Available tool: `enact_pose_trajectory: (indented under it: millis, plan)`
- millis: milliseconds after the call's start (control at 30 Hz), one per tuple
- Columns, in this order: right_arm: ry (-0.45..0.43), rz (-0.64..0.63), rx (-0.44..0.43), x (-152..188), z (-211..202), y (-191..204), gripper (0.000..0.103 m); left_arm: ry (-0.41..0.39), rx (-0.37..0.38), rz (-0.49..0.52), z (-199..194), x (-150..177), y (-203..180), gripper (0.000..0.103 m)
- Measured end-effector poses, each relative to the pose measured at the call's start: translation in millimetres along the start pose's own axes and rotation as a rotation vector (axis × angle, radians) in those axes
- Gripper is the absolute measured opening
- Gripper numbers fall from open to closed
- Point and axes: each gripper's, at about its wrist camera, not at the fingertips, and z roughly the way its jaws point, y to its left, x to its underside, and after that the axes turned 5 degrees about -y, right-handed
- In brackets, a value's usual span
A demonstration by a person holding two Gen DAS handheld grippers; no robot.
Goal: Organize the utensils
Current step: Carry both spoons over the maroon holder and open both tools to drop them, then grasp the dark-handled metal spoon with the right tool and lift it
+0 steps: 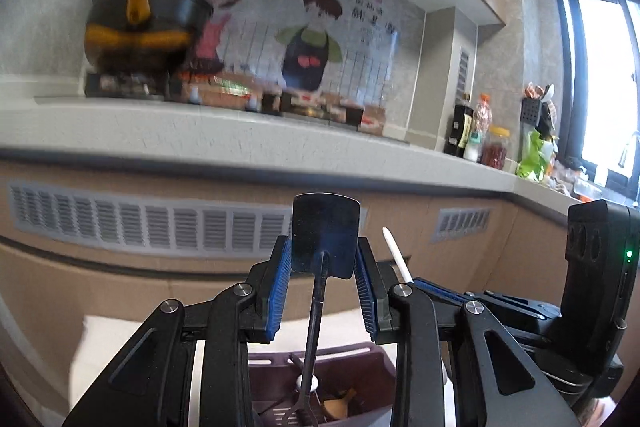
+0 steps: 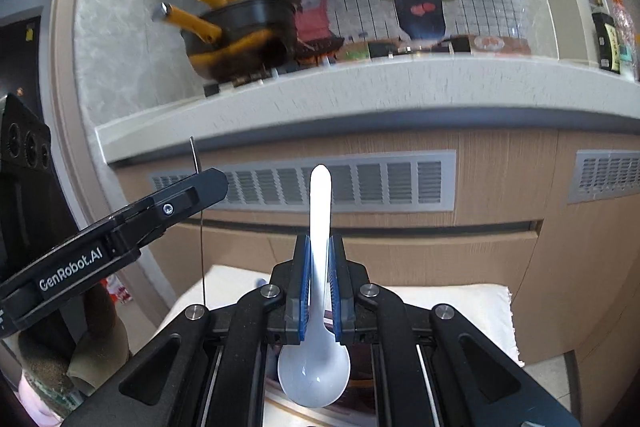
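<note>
My left gripper (image 1: 322,247) is shut on a dark metal spatula (image 1: 324,227). The blade stands upright between the blue pads and the thin handle hangs down toward a maroon utensil box (image 1: 360,371), which holds several other utensils. My right gripper (image 2: 320,251) is shut on a white plastic spoon (image 2: 320,211), with the handle pointing up and the bowl hanging below the pads. In the left wrist view the right gripper (image 1: 436,293) sits close on the right with the spoon's handle tip (image 1: 394,251) sticking up. In the right wrist view the left gripper (image 2: 120,235) reaches in from the left.
A grey kitchen counter (image 1: 280,143) runs across ahead, over cabinet fronts with vent grilles (image 2: 360,183). A black pan with yellow handles (image 2: 240,35) sits on the stove at left. Bottles and jars (image 1: 476,135) stand at the right near a window. A white cloth (image 2: 452,307) lies below.
</note>
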Motion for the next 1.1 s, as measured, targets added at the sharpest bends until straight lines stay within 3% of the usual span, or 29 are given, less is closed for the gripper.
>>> enact_pose_trajectory:
  millis: [200, 433, 500, 533, 600, 633, 733, 900, 1000, 1100]
  plan:
    - [0.054, -0.015, -0.002, 24.1, 28.7, -11.4, 0.008, 0.049, -0.029, -0.018, 29.8, 28.2, 19.4, 0.032]
    - [0.083, -0.036, -0.002, 47.7, 40.0, -13.5, 0.009, 0.037, -0.078, -0.035, 31.5, 61.8, 30.9, 0.032]
    - [0.091, -0.037, -0.009, 50.6, 37.1, -13.8, 0.013, 0.061, -0.091, -0.048, 34.9, 70.5, 33.1, 0.035]
    - [0.100, -0.032, -0.020, 51.6, 34.7, -14.5, 0.019, 0.071, -0.092, -0.058, 35.9, 73.2, 34.0, 0.038]
    - [0.106, -0.022, -0.019, 53.5, 22.8, -15.8, 0.030, 0.092, -0.101, -0.083, 35.8, 76.1, 36.3, 0.058]
    - [0.102, -0.028, -0.009, 54.4, 15.7, -16.2, 0.034, 0.094, -0.101, -0.096, 33.5, 77.3, 37.6, 0.061]
    - [0.095, -0.061, 0.025, 56.8, -6.4, -14.8, 0.041, 0.101, -0.110, -0.120, 20.6, 77.0, 39.7, 0.065]
    - [0.129, -0.132, 0.098, 69.7, -40.9, -10.6, 0.070, 0.143, -0.180, -0.090, -6.9, 82.3, 42.5, 0.076]
    - [0.183, -0.189, 0.143, 88.2, -54.5, -6.3, 0.090, 0.210, -0.218, -0.076, -16.7, 100.1, 51.8, 0.079]
    - [0.232, -0.243, 0.178, 112.5, -64.9, -2.2, 0.094, 0.319, -0.194, -0.114, -15.2, 124.3, 66.0, 0.079]
